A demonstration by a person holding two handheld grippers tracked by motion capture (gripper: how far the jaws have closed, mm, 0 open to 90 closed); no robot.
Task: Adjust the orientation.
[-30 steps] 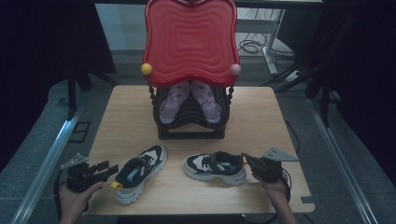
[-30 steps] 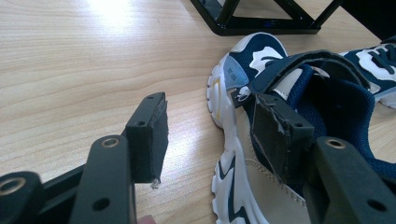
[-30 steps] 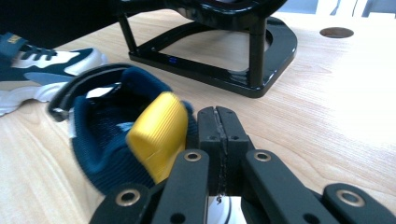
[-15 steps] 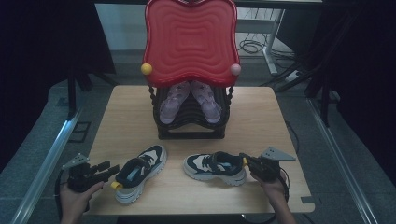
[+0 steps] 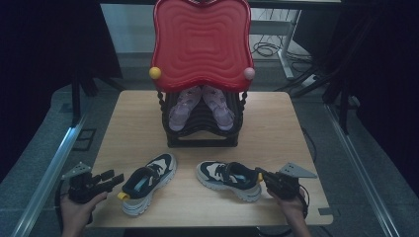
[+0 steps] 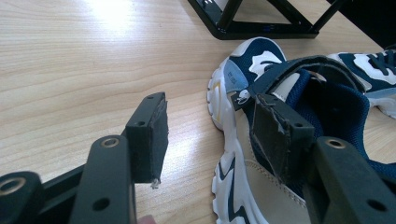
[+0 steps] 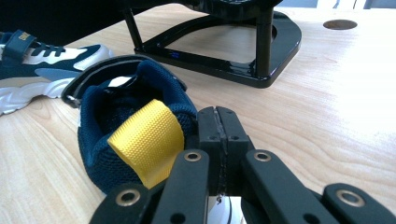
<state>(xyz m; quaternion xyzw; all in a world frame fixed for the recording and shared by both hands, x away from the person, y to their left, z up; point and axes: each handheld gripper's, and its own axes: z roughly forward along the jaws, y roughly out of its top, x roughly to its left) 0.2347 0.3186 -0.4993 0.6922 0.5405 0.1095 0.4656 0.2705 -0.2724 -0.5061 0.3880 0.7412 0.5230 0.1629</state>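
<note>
Here, L gripper [image 5: 114, 177] jaws apart beside left sneaker [image 5: 146, 182] on bench [image 5: 276, 128]. R gripper [image 5: 261, 176] jaws together at right sneaker [image 5: 228, 178] heel, seemingly touching its collar. Farther back, black rack [image 5: 202, 123] holds pink shoes [image 5: 200, 106].

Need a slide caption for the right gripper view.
Shut right claw beside the heel of a navy sneaker with a yellow pull tab, black rack base behind.

Two navy-and-white sneakers lie upright on their soles in the lower middle of the high view. The left sneaker [image 5: 146, 182] angles its toe toward upper right, yellow heel tab at lower left. The right sneaker [image 5: 228, 179] points left, its yellow-tabbed heel at right.
</note>
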